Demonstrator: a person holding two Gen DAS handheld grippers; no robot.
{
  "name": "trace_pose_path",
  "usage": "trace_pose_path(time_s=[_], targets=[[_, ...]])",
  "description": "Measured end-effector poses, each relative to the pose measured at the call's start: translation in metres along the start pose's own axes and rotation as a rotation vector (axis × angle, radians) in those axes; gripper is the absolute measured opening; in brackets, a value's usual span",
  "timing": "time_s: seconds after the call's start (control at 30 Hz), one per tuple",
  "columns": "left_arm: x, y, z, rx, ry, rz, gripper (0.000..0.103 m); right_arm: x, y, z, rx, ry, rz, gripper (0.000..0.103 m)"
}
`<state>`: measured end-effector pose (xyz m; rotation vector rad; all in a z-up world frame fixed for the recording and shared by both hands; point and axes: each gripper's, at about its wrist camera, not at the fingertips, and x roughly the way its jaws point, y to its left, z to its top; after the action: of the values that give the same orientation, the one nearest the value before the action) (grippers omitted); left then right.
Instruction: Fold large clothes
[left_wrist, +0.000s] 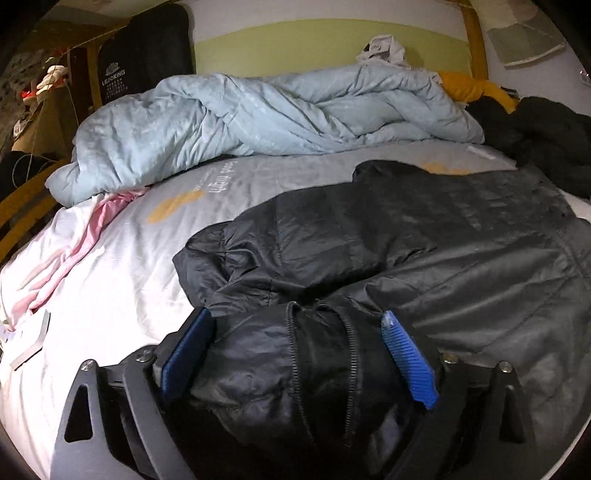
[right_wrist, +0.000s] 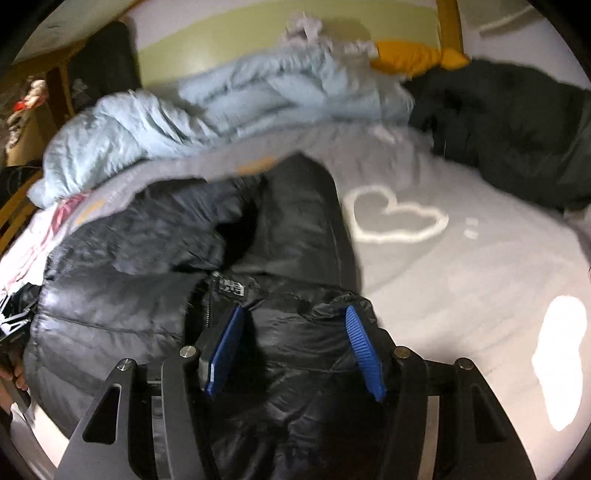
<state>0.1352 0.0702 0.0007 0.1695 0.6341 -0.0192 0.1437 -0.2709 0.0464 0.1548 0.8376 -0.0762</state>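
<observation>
A black puffer jacket (left_wrist: 406, 240) lies spread on the bed sheet (left_wrist: 110, 295), its zipper running toward the camera. My left gripper (left_wrist: 295, 317) stands open wide at the jacket's near edge. The zipped front bunches loosely between its blue pads (left_wrist: 402, 354). In the right wrist view the same jacket (right_wrist: 295, 221) lies with a sleeve stretching away. My right gripper (right_wrist: 294, 310) is open over another near part of it, beside the collar label. Fabric lies between its pads (right_wrist: 364, 350), and they do not pinch it.
A crumpled light blue duvet (left_wrist: 258, 118) fills the back of the bed. A pink cloth (left_wrist: 74, 251) lies at the left. Dark clothes (left_wrist: 546, 140) and a yellow garment (left_wrist: 472, 88) are piled at the back right. A heart print (right_wrist: 395, 214) marks bare sheet right of the jacket.
</observation>
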Motion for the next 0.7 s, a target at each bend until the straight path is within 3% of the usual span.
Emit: trace_pose_path(time_s=[0.17,0.53,0.63,0.7], targets=[[0.018,0.001,-0.002,-0.013,0.027,-0.02,0.098,0.028,-0.01,-0.012,0.065,0.071,-0.005,0.06],[0.02,-0.001,-0.003,0.002,0.04,-0.005,0.1,0.041,0.008,-0.009,-0.036,0.092,-0.12,0.066],[0.002,-0.004,0.001,0.0,-0.036,0.045,0.095,0.024,0.009,0.0,-0.011,0.034,-0.171,0.066],[-0.026,-0.011,0.008,0.015,-0.15,0.047,0.095,-0.002,0.012,0.007,0.005,-0.067,-0.152,0.066]])
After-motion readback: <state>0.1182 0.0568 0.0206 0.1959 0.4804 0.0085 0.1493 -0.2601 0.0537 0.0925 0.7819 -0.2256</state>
